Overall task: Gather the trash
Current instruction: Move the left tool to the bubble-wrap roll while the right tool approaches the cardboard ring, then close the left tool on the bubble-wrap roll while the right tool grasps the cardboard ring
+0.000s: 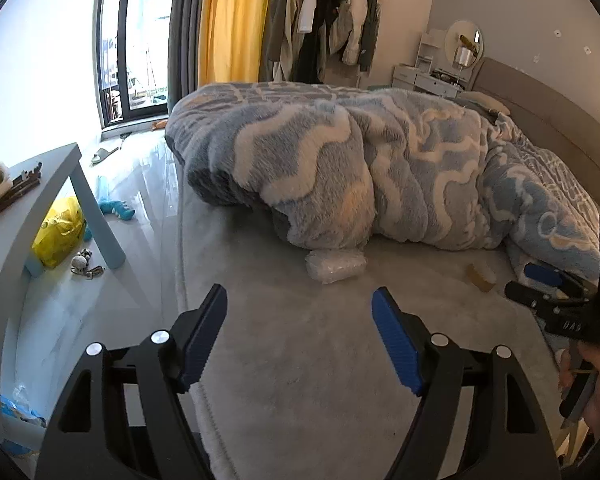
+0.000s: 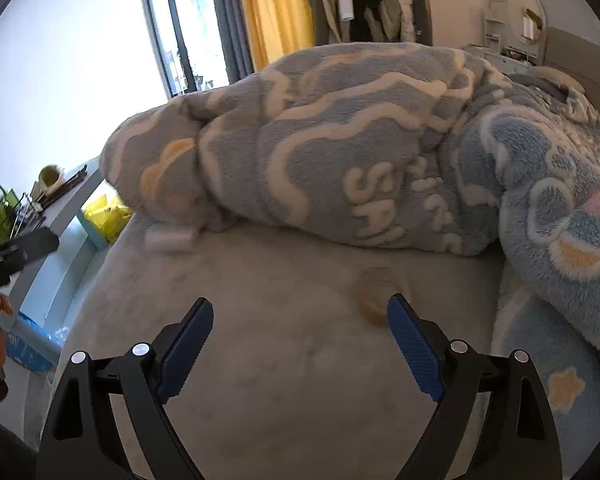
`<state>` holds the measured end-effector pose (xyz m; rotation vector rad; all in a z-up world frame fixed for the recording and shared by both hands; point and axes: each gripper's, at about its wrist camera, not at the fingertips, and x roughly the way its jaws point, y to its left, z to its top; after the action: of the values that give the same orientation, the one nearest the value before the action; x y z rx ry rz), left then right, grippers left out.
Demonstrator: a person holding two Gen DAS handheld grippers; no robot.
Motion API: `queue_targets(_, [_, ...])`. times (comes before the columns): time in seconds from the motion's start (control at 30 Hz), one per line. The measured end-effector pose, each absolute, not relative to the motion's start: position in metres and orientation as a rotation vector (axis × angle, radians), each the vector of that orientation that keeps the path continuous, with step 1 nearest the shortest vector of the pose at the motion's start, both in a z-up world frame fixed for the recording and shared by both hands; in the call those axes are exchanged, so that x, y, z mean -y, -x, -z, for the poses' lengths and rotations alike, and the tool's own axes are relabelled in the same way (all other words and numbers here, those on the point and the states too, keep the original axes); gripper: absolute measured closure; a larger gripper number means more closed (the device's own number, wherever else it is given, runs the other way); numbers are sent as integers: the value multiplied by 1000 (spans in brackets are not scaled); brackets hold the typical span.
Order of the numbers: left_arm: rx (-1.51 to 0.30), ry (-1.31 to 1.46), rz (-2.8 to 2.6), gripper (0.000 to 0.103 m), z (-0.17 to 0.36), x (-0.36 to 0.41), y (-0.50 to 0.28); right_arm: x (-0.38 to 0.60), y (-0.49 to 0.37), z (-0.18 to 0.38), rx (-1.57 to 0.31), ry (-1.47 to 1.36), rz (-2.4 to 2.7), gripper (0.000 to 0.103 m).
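A clear crinkled plastic packet (image 1: 336, 266) lies on the grey bed sheet (image 1: 240, 248), against the edge of a bunched blue blanket (image 1: 340, 168). A small tan and brown piece of trash (image 1: 480, 276) lies to its right. My left gripper (image 1: 300, 294) hovers open and empty just short of the packet. In the right wrist view, my right gripper (image 2: 300, 302) is open and empty, with the blurred brown piece (image 2: 380, 296) just ahead of its right finger and the packet (image 2: 168, 238) at far left. The right gripper (image 1: 540, 284) also shows at the left view's right edge.
A light blue table (image 1: 60, 184) stands left of the bed, with a yellow bag (image 1: 58, 232), toys and keys on the floor under it. The blanket (image 2: 340, 152) fills the bed's far half. A window, yellow curtain and clothes rack stand behind. A hand (image 1: 596, 392) holds the right gripper.
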<state>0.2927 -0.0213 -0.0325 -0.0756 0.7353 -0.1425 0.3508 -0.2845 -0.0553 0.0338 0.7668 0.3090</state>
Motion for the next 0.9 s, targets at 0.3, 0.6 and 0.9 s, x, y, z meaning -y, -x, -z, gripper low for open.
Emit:
queue_targets(0.3, [-773, 49, 138, 24, 50, 47, -316, 303, -371, 70, -791, -116, -285, 13])
queue_targets(0.6, [-803, 4, 124, 21, 69, 67, -337, 303, -380, 72, -809, -147, -311, 10])
queue_targets(0.9, [-815, 16, 109, 19, 79, 81, -362, 308, -391, 84, -832, -61, -278, 10])
